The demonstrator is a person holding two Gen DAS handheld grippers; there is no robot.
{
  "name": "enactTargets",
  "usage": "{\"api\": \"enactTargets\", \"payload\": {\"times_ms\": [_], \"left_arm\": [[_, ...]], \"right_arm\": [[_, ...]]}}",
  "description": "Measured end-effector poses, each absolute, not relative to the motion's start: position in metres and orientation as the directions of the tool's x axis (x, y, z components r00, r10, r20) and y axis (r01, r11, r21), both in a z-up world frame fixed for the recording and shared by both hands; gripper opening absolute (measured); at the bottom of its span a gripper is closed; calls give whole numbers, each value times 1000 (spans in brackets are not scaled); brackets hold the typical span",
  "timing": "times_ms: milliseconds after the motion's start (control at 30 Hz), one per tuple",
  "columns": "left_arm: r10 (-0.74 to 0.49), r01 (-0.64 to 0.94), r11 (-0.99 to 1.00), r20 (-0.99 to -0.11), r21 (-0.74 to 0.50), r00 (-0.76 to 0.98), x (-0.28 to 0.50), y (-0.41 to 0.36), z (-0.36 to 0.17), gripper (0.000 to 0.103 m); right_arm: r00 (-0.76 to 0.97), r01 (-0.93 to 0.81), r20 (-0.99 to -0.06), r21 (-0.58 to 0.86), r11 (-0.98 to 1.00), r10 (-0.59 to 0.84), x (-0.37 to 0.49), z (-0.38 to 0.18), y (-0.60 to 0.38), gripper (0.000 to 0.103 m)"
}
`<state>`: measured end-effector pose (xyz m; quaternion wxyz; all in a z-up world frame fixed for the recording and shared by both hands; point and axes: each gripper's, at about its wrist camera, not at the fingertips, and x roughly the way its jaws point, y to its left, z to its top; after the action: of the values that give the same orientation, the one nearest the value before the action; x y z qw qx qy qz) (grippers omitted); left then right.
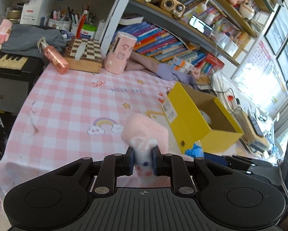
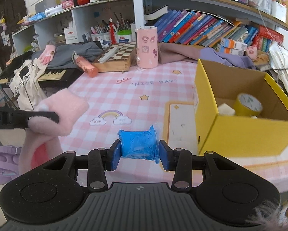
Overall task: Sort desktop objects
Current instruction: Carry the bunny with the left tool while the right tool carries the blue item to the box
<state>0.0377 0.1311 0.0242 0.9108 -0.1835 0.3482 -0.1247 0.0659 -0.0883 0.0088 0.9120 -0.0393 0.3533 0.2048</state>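
My left gripper [image 1: 143,158] is shut on a fluffy pink glove [image 1: 144,132] and holds it above the pink checked tablecloth [image 1: 70,104]. The glove also shows at the left of the right wrist view [image 2: 61,111], hanging from the left gripper. My right gripper [image 2: 140,155] is shut on a blue wrapped packet [image 2: 138,143], near the front of the table. The packet peeks out in the left wrist view [image 1: 195,151]. An open yellow box [image 2: 240,132] stands to the right; it holds a yellow tape roll [image 2: 248,105] and a white block [image 2: 225,108].
A pink cylinder holder [image 2: 146,47], a chessboard box [image 2: 115,57] and a pink spray bottle [image 2: 85,66] stand at the table's back. A second pink glove [image 2: 46,54] lies on grey cloth at the far left. Books line the shelf behind. A keyboard [image 2: 47,75] sits left.
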Motion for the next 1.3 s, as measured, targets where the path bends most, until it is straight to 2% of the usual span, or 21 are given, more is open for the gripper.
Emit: {"api": "enactTargets", "payload": {"times_ms": [533,1300], "left_arm": [[-484,227,862,-604,-453,633,4,106,16,17],[-625,439,777,-638,-452,450,29,10,7,17]], "right_arm": [[683,-251,-683,115,961,260,-4,0,-116,38],[673,-31,-732,116,993,107,-31,-11,-192,38]]}}
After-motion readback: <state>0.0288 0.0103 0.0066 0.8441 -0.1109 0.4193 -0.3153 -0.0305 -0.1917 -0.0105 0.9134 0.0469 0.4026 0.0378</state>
